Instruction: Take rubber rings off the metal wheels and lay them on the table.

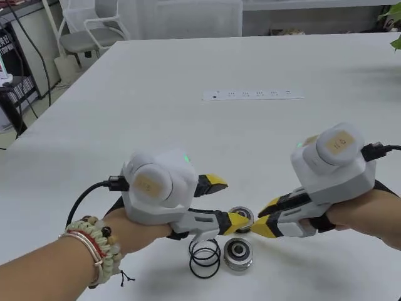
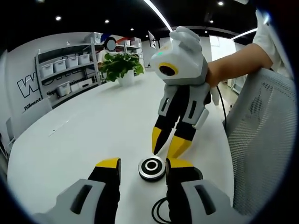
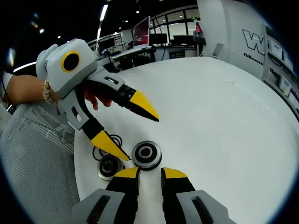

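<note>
Metal wheel (image 1: 241, 216) flat on white tabletop (image 1: 250, 138), between the widely spread, empty fingers (image 2: 108, 164) of left gripper (image 1: 230, 202). Opposite, right gripper (image 1: 257, 221) with fingers (image 3: 174, 173) only narrowly parted, grasping nothing, tips just beside the wheel. Second wheel (image 1: 238, 252) close by, just beside loose black rubber rings (image 1: 205, 254) lying on tabletop.

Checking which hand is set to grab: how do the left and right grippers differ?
The left gripper has its fingers spread wide; the right gripper has its fingers nearly together. The wheel sits in the left gripper's opening; the right gripper only points at it from the opposite side. Both have yellow fingertips and hold nothing.
</note>
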